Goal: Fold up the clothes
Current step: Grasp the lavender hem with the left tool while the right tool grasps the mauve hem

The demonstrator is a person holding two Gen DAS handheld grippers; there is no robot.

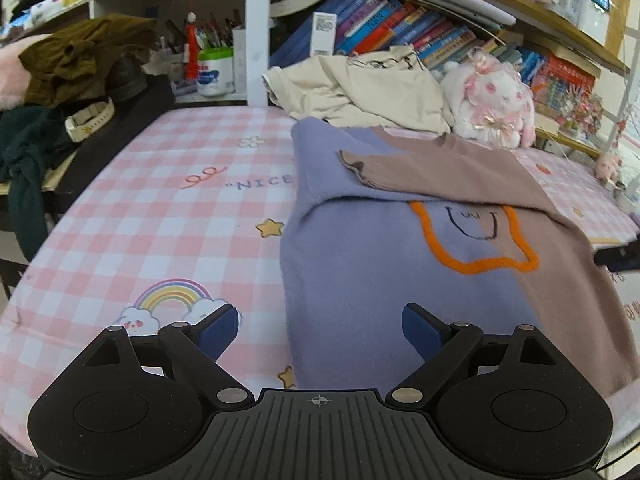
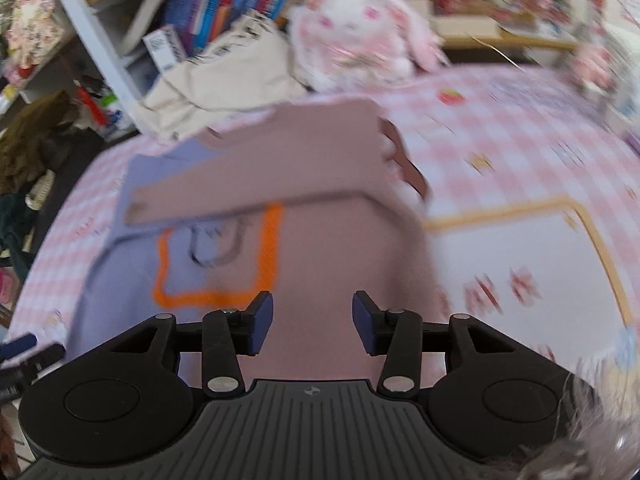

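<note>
A two-tone sweater (image 1: 360, 248), lilac on its left half and dusty pink on its right, lies on the pink checked tablecloth (image 1: 160, 208). It bears an orange outline with a small drawn face (image 1: 474, 224). Both sleeves are folded in across the chest; the pink sleeve (image 1: 400, 168) lies on top. My left gripper (image 1: 320, 330) hovers open over the sweater's near lilac hem, nothing between its fingers. In the blurred right wrist view the sweater (image 2: 304, 184) lies ahead, and my right gripper (image 2: 313, 320) stands partly open above its pink half, empty.
A cream garment (image 1: 360, 88) and a white-and-pink plush rabbit (image 1: 492, 104) sit behind the sweater by the bookshelf (image 1: 400, 28). Dark and olive clothes (image 1: 80, 60) pile at the far left. A white panel with a yellow border (image 2: 520, 248) marks the cloth right of the sweater.
</note>
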